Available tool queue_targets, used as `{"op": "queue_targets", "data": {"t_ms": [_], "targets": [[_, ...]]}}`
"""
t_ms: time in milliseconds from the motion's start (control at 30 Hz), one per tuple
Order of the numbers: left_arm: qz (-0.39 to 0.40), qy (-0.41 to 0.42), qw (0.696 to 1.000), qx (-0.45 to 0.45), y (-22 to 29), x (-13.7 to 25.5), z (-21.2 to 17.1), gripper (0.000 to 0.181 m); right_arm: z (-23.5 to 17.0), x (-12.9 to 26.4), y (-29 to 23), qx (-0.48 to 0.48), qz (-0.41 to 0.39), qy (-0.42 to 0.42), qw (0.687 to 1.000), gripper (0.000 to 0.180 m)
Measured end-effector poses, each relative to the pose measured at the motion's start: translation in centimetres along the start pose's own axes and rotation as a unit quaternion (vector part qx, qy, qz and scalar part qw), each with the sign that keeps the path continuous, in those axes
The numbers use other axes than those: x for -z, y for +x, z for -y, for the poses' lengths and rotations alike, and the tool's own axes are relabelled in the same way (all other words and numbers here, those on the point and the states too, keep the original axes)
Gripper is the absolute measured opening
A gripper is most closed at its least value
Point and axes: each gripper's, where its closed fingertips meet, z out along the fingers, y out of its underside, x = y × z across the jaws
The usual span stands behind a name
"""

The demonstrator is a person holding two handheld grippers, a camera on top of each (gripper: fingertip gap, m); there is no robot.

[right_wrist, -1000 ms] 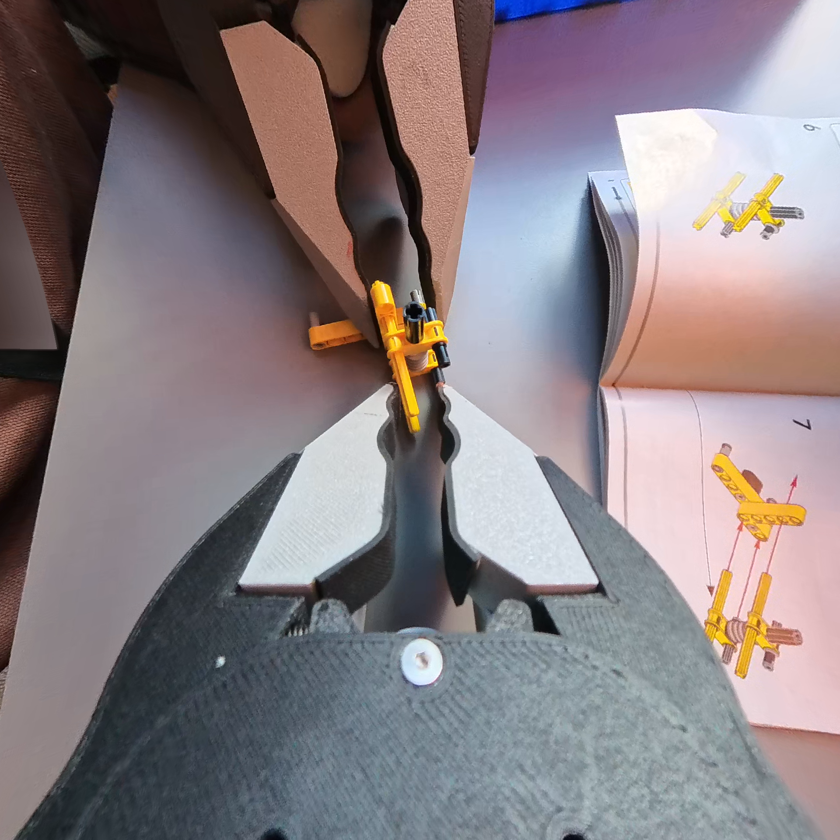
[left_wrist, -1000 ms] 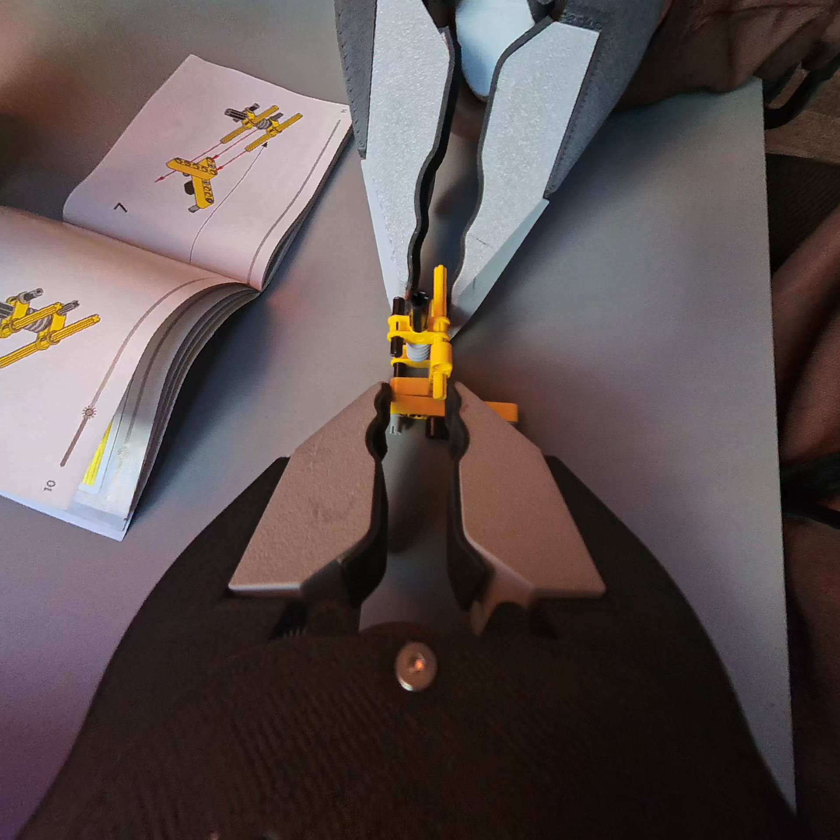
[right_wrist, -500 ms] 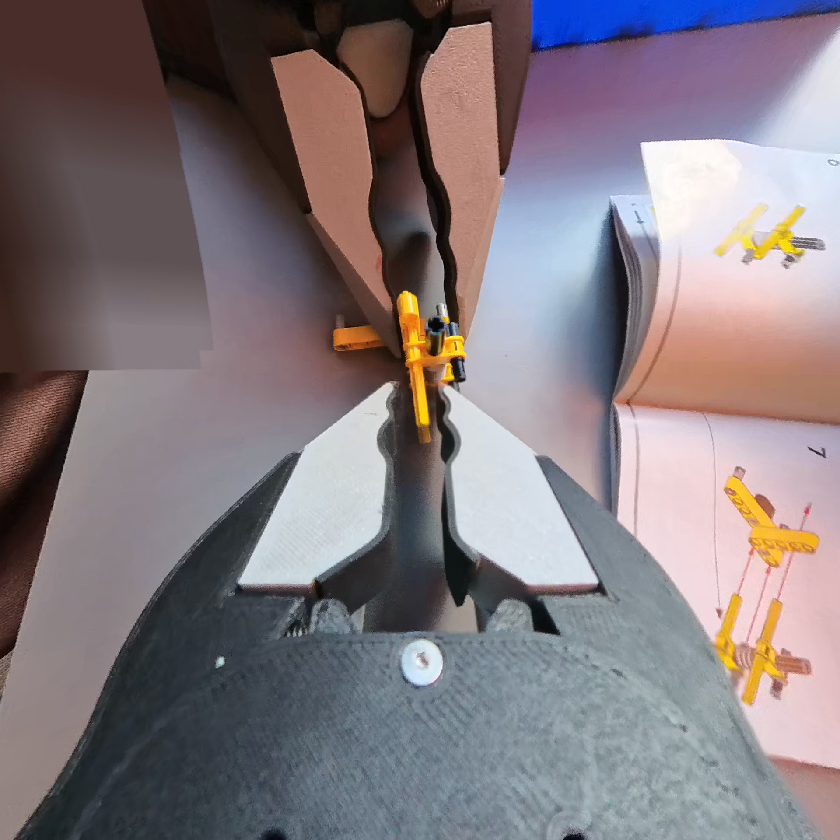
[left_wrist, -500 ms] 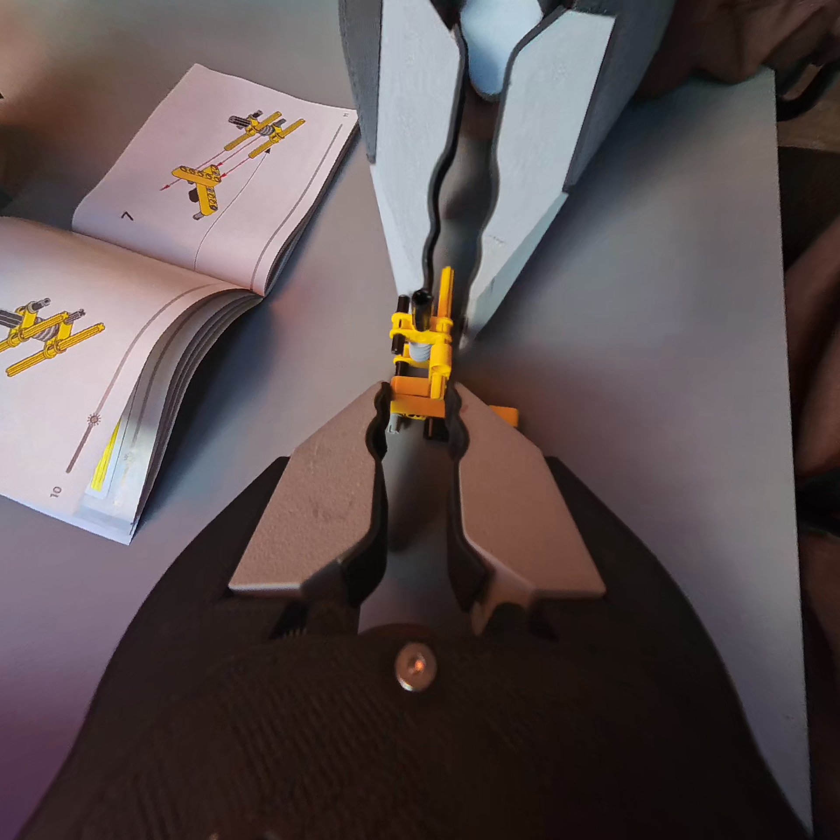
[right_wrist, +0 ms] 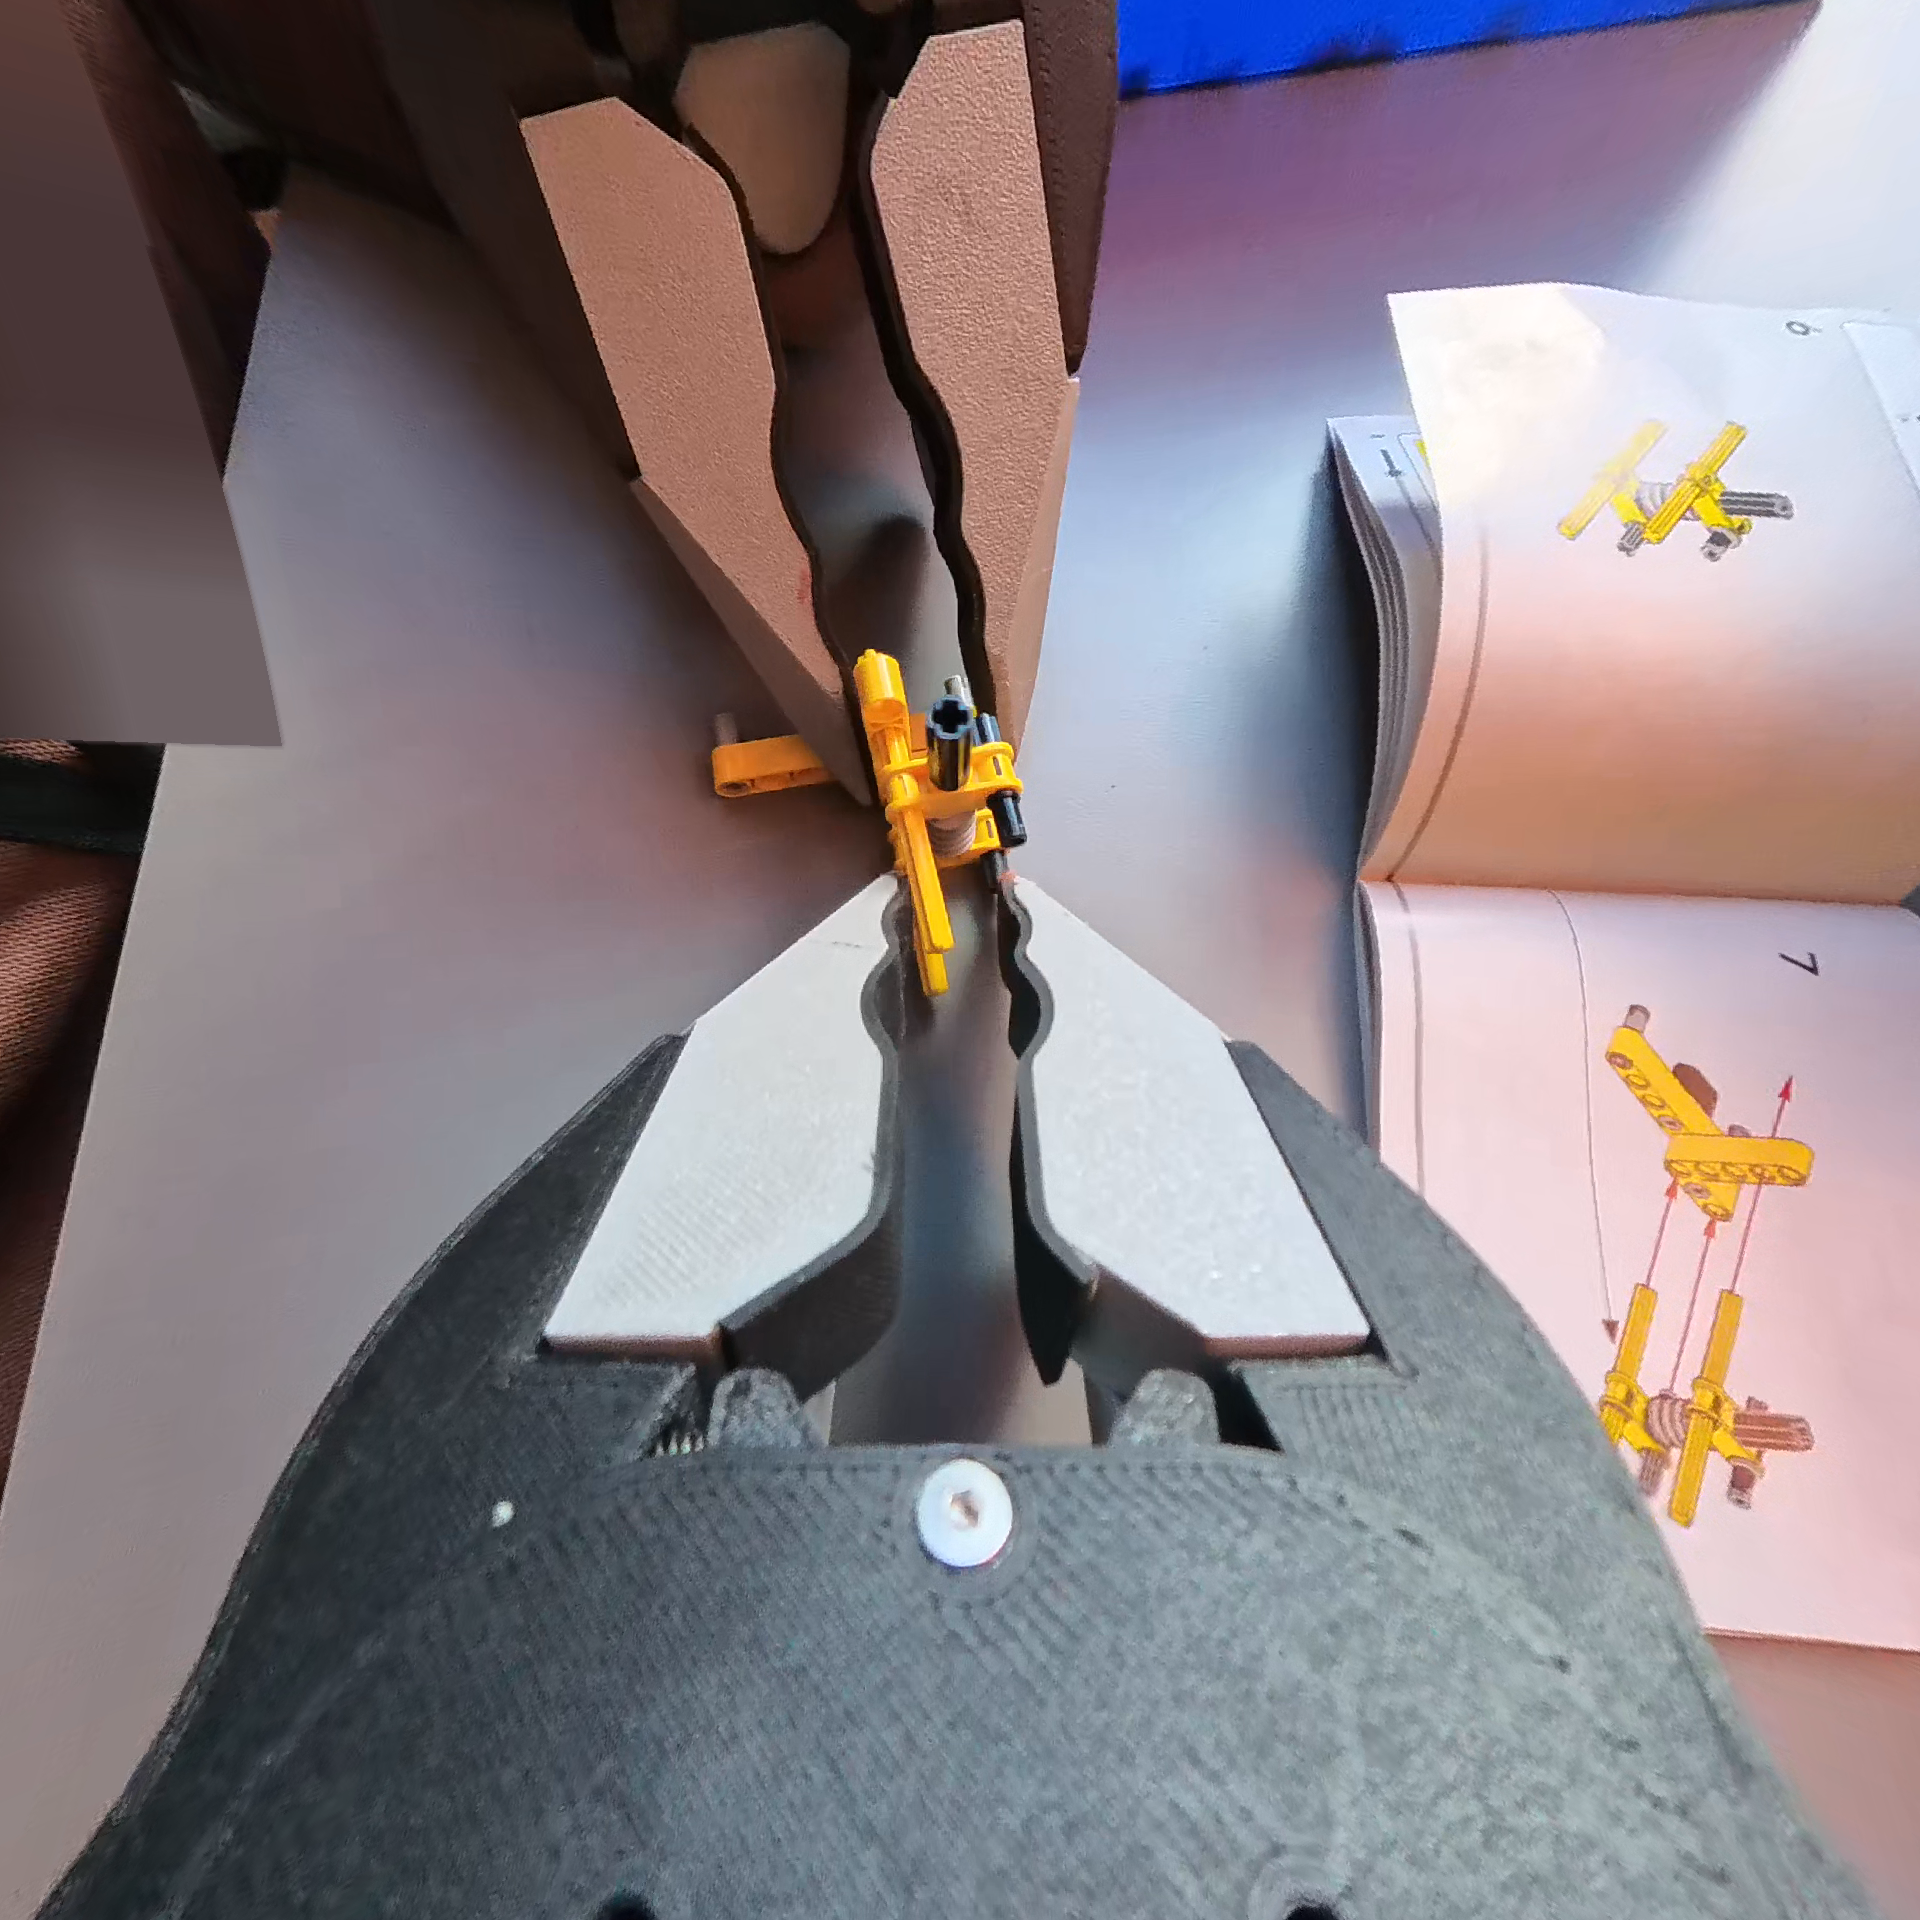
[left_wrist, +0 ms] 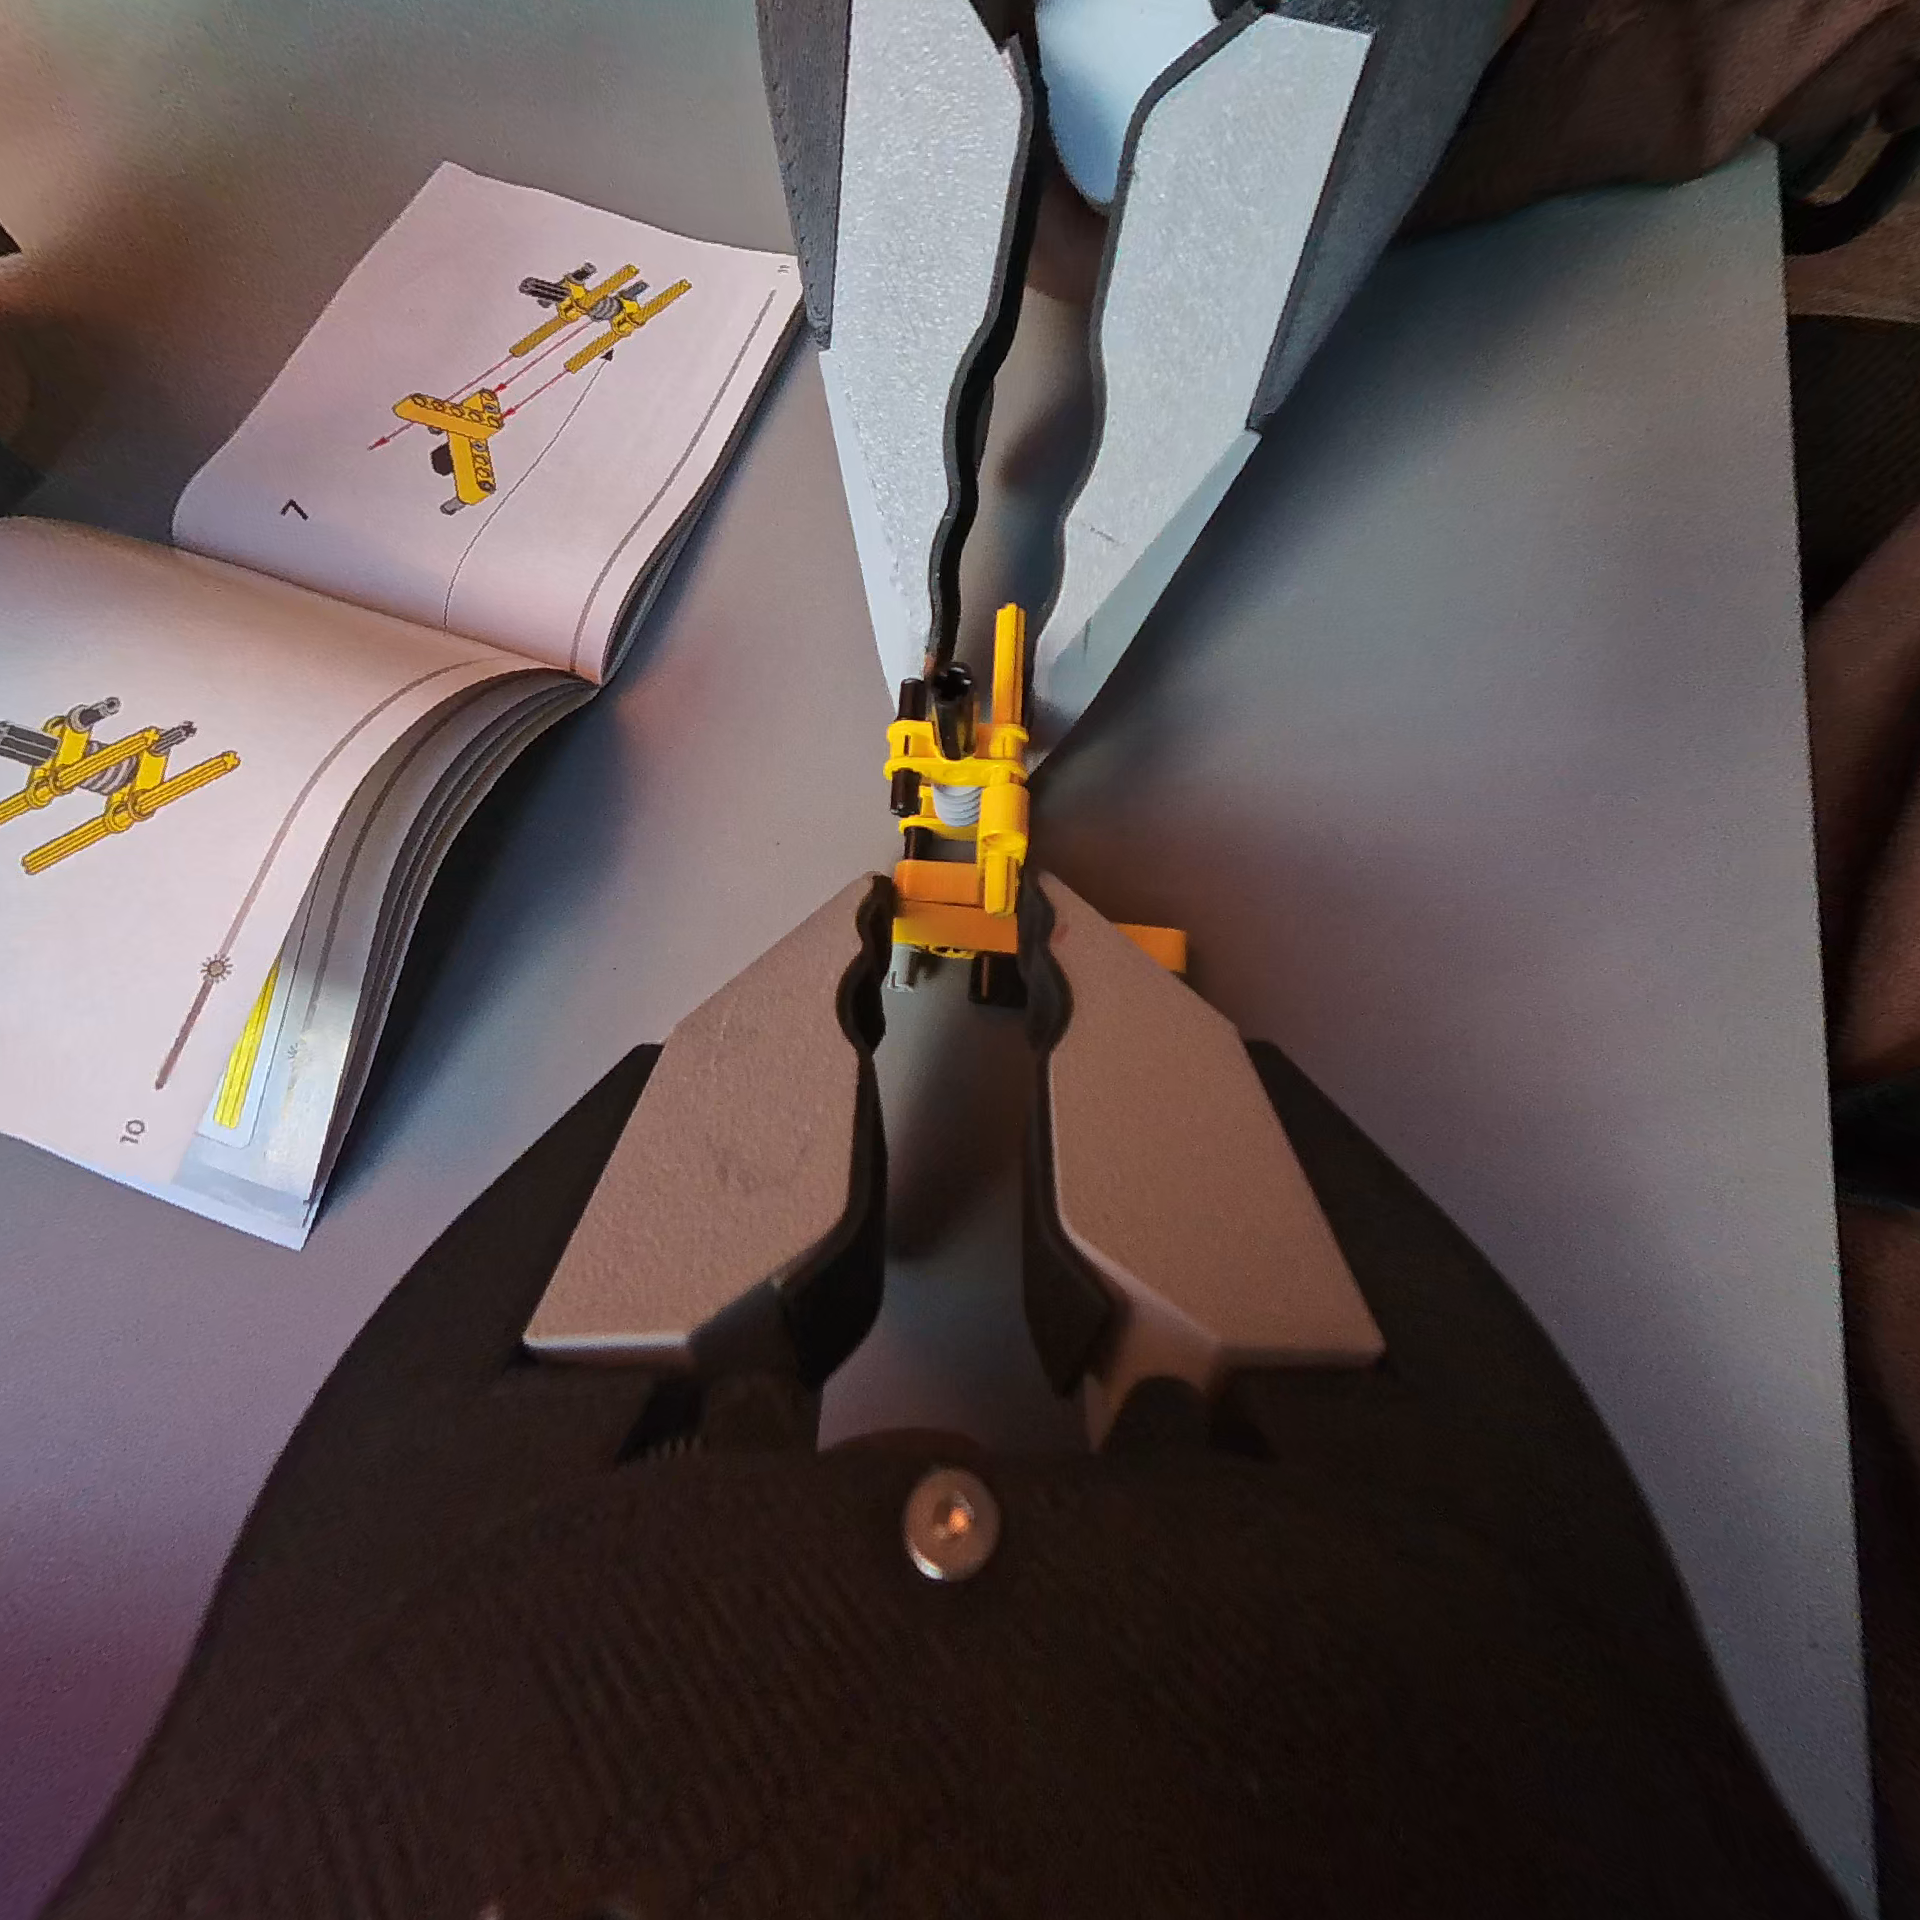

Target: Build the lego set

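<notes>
A small yellow axle assembly (left_wrist: 961,774) with black pins and a grey worm gear sits between the two grippers, just above the grey table. My left gripper (left_wrist: 951,904) is shut on an orange L-shaped beam (left_wrist: 940,883) that meets the assembly's near end. My right gripper (left_wrist: 987,665) comes in from the far side and is shut on the assembly's axles. In the right wrist view my right gripper (right_wrist: 948,894) grips the yellow assembly (right_wrist: 935,790). There the left gripper (right_wrist: 935,758) faces it and the orange beam (right_wrist: 758,764) sticks out to the left.
An open instruction booklet (left_wrist: 312,727) lies on the grey table (left_wrist: 1455,935) left of the left gripper, and shows at the right in the right wrist view (right_wrist: 1662,935). The table edge and brown fabric (left_wrist: 1870,727) are close on the right. A blue object (right_wrist: 1455,42) lies at the far edge.
Both grippers keep their hold with the parts pressed together. The right gripper rocked slightly upright and back again. The views shifted a little.
</notes>
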Motion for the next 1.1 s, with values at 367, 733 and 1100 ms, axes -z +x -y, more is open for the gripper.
{"op": "queue_targets", "data": {"t_ms": [367,733,1100], "targets": [[-0.002,0.0,1.0,0.001,0.02,-0.02,0.0,0.022,-0.18,-0.05,-0.03,-0.008,0.006,-0.004,1.0,0.013],[-0.003,-0.002,1.0,-0.001,0.04,-0.06,0.03,0.022,-0.13,-0.08,-0.04,-0.017,0.021,-0.007,1.0,0.013],[-0.003,-0.003,1.0,-0.009,0.08,-0.04,0.03,0.021,-0.05,-0.17,-0.06,-0.004,0.025,-0.01,1.0,0.013]]}}
